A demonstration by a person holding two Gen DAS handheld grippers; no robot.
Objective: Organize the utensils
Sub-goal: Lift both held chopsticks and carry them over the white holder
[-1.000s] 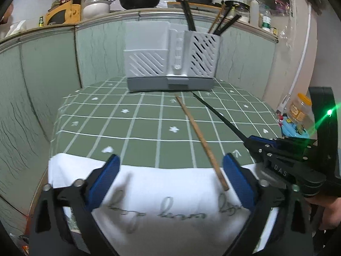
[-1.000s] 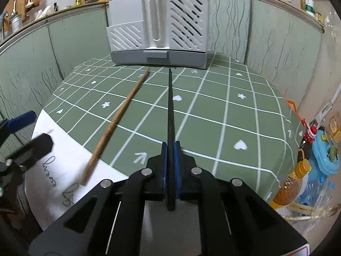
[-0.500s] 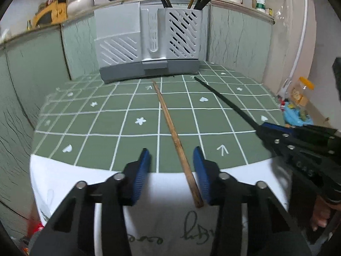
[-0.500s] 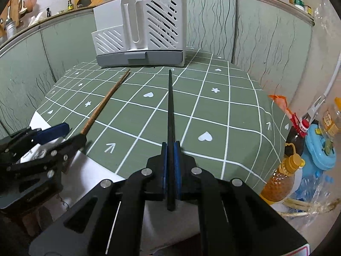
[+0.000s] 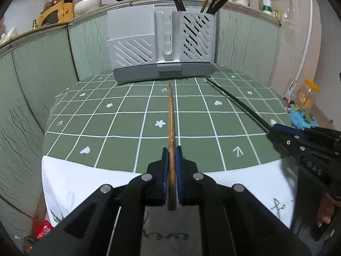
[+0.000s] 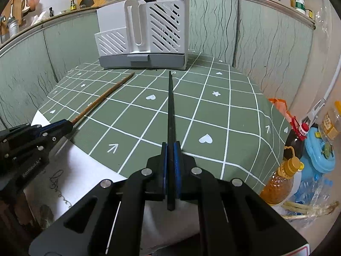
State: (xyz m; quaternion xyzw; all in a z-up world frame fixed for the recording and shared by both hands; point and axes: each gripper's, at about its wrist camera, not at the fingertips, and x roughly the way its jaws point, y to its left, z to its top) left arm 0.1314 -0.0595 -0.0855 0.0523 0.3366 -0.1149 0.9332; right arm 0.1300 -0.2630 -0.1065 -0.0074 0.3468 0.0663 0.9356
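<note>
A green tablecloth (image 5: 127,125) with a white grid and little hearts, flowers and arrows is covering the table, filling the middle of both views. A white cloth with grey script (image 5: 89,183) is lying over the near edge, toward the bottom of each frame. At upper centre, a white and grey utensil holder (image 5: 162,49) is standing at the far edge of the table, against pale green panels with dark wavy lines (image 5: 36,64); dark and wooden sticks are poking up from its right compartment. Above the panels, a shelf is carrying pots and bottles. In the right wrist view, oil bottles (image 6: 281,181) and a blue container are crowding the lower right, off the table.

The left gripper (image 5: 171,166) is clamping the near end of a brown wooden chopstick (image 5: 171,115), which is pointing toward the holder. The right gripper (image 6: 171,162) is pinching a black chopstick (image 6: 170,102) in the same way, its tip lying just short of the holder's base.
</note>
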